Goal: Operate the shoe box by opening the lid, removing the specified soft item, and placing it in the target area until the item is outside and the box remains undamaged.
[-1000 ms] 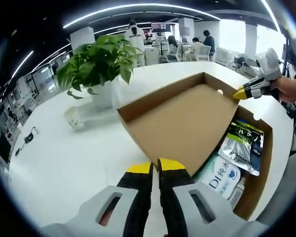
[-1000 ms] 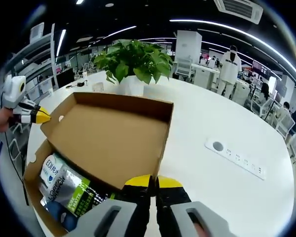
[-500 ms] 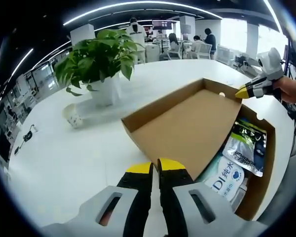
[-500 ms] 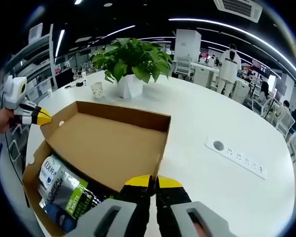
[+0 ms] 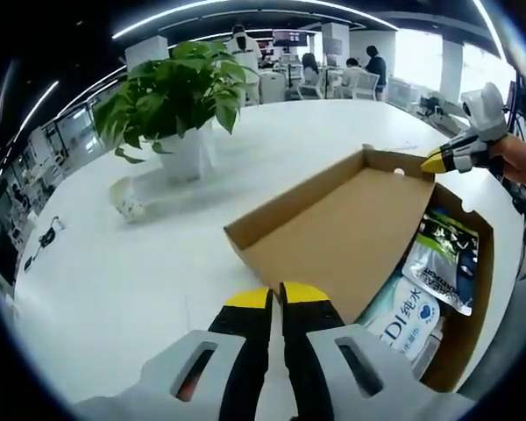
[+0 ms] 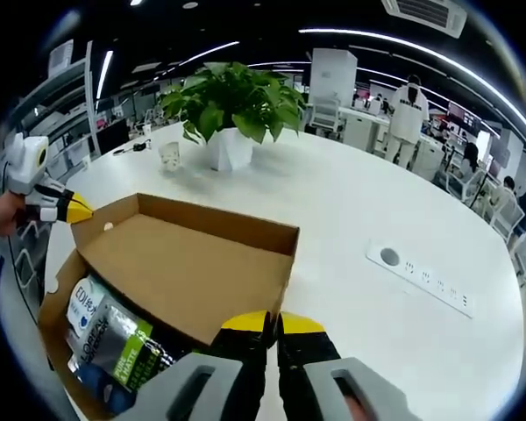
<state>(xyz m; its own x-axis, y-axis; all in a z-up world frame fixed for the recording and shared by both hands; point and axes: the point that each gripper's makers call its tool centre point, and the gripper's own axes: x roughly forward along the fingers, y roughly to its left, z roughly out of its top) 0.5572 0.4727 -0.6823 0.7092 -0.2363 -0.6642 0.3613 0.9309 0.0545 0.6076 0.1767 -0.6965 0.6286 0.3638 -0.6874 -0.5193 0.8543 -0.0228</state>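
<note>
Shoe box lid: raised, both grippers pinching its corners. Step: opening. Next: fold lid toward 12 o'clock, pick soft pouch.

Potted plant, paper cup, power strip

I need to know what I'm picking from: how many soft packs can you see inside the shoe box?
2: a white pack printed in blue and a silver-and-green pouch lying partly over it. The raised lid may hide more.
</note>
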